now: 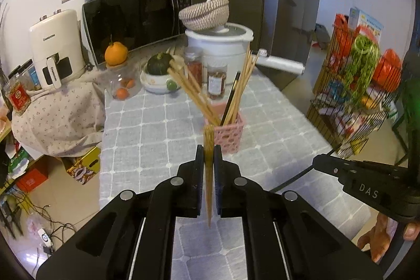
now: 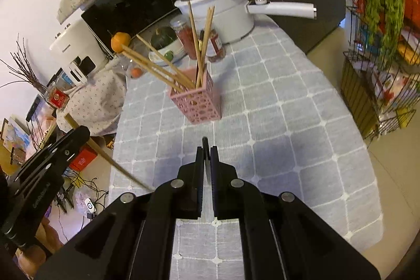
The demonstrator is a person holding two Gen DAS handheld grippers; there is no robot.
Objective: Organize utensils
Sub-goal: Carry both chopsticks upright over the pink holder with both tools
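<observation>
Wooden chopsticks [image 1: 209,169] are pinched by the left tongs [image 1: 209,151], a dark utensil [image 2: 206,162] by the right tongs [image 2: 206,152]; insertion into the pink holder [image 2: 200,102] is judged next.

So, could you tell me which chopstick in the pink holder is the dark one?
The black chopstick standing upright in the pink holder, among the right-leaning sticks; every other chopstick there is pale wood.

The right tongs [image 1: 367,185] carry the letters "DAS" on their black side, near right in the left wrist view. The white appliance [image 1: 53,49] at far left bears a brand word (too small to read).
</observation>
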